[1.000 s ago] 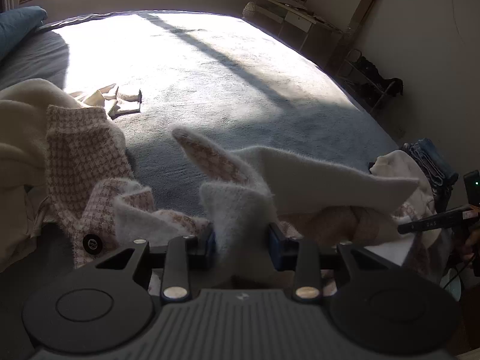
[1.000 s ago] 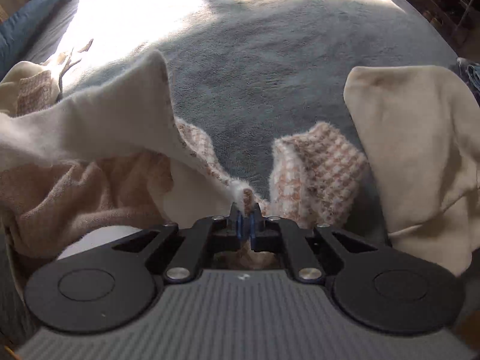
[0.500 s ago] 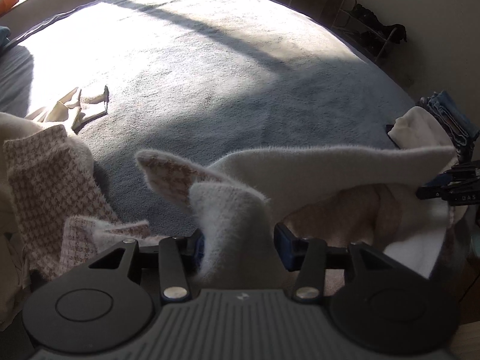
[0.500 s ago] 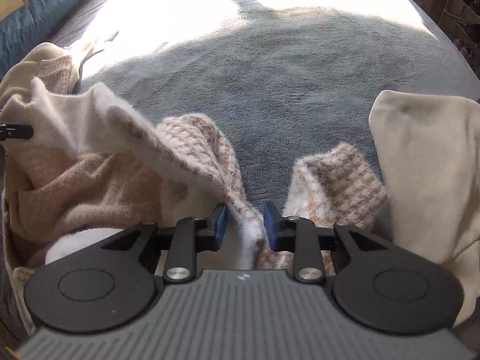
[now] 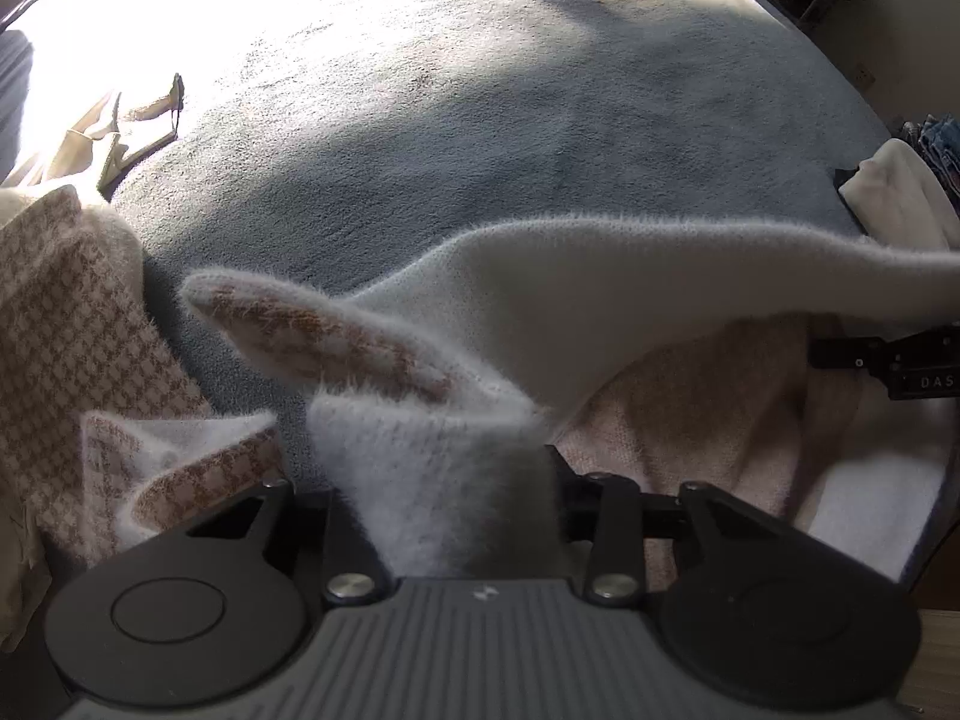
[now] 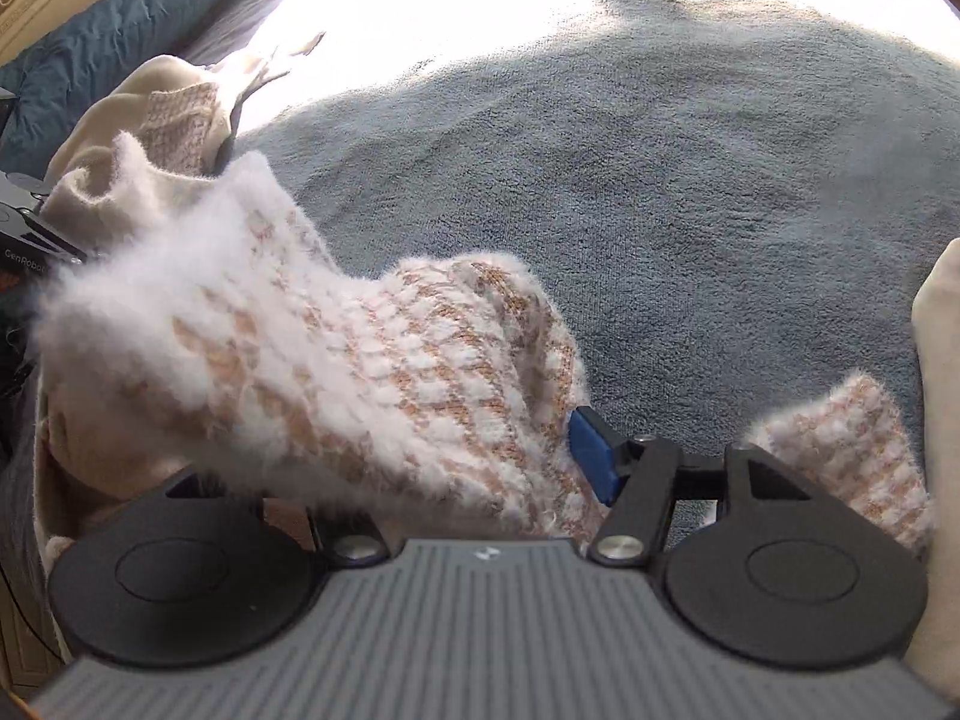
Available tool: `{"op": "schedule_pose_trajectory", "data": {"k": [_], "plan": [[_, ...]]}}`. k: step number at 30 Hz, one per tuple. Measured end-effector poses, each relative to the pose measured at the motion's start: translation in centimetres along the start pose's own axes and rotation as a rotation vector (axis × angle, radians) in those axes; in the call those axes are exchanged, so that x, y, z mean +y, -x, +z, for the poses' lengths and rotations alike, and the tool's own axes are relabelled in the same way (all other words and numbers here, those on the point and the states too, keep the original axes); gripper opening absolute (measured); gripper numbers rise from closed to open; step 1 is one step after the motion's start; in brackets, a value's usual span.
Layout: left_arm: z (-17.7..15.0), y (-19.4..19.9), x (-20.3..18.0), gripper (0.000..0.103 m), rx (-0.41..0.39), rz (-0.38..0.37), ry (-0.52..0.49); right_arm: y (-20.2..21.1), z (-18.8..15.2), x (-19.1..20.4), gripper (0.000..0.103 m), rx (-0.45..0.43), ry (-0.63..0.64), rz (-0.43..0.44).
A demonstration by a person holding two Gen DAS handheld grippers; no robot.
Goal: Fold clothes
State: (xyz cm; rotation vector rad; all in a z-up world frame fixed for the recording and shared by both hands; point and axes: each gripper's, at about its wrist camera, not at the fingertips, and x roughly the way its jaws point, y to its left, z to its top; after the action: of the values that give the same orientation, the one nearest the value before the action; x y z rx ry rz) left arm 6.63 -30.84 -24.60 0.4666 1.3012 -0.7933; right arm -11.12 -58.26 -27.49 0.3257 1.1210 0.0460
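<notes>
Lying on the grey bed cover point(image 5: 540, 138), the fuzzy sweater point(image 5: 600, 294) fills the near part of both views. At the far left, a beige cloth point(image 5: 114, 132) rests in the sunlight, and a checked part of the sweater lies near the left edge. The left gripper point(image 5: 441, 480) has a thick white fold of the sweater between its fingers, and its jaws are closing; the pads themselves are hidden by the wool, so a firm clench cannot be confirmed, though the fold stands bunched up from between them. From there the sweater stretches to the right, raised above the cover. The right gripper point(image 6: 474, 468) has its jaws opening; the checked, pink-and-white part of the sweater drapes loosely over the left finger, and the blue pad point(image 6: 591, 456) of the right finger is bare, just beside the wool. At the far right lies a cream garment point(image 6: 936, 360).
</notes>
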Motion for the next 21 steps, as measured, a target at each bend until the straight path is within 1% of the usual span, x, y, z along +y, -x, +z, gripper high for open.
{"op": "schedule_pose_trajectory", "data": {"k": [1, 2, 4, 5, 9, 12, 14, 15, 16, 18, 19, 21], "plan": [[-0.2, 0.2, 0.0, 0.020, -0.012, 0.004, 0.018, -0.5, 0.1, 0.0, 0.049, 0.003, -0.004, -0.027], [-0.5, 0.5, 0.0, 0.015, -0.028, 0.015, 0.035, -0.7, 0.2, 0.2, 0.032, 0.003, 0.002, -0.048], [-1.1, 1.3, -0.2, 0.011, -0.064, 0.044, 0.053, -0.8, 0.3, 0.4, 0.022, -0.002, 0.013, -0.079], [-1.7, 2.2, -0.4, 0.010, -0.091, 0.069, 0.065, -0.3, 0.3, 0.7, 0.018, -0.025, 0.018, -0.099], [-4.4, 7.8, -1.1, 0.009, -0.234, 0.137, 0.143, 3.2, 0.2, 1.9, 0.013, -0.144, 0.011, -0.170], [-6.7, 12.4, -1.5, 0.009, -0.343, 0.181, 0.210, 7.7, -0.2, 3.7, 0.011, -0.243, 0.019, -0.228], [-8.7, 16.4, -1.7, 0.009, -0.426, 0.211, 0.274, 10.3, -0.8, 5.4, 0.010, -0.299, 0.074, -0.277], [-9.7, 18.2, -1.8, 0.009, -0.465, 0.219, 0.307, 11.7, -1.2, 6.5, 0.010, -0.328, 0.122, -0.307], [-10.7, 19.8, -1.9, 0.009, -0.500, 0.227, 0.337, 12.9, -1.5, 7.4, 0.010, -0.351, 0.151, -0.321], [-12.5, 22.6, -2.1, 0.008, -0.556, 0.239, 0.385, 15.6, -2.0, 8.8, 0.010, -0.374, 0.158, -0.296], [-13.3, 23.8, -2.2, 0.008, -0.578, 0.240, 0.402, 17.0, -2.1, 9.3, 0.010, -0.390, 0.135, -0.275], [-14.8, 26.0, -2.4, 0.008, -0.624, 0.241, 0.425, 19.1, -2.3, 10.0, 0.009, -0.416, 0.103, -0.264]]}}
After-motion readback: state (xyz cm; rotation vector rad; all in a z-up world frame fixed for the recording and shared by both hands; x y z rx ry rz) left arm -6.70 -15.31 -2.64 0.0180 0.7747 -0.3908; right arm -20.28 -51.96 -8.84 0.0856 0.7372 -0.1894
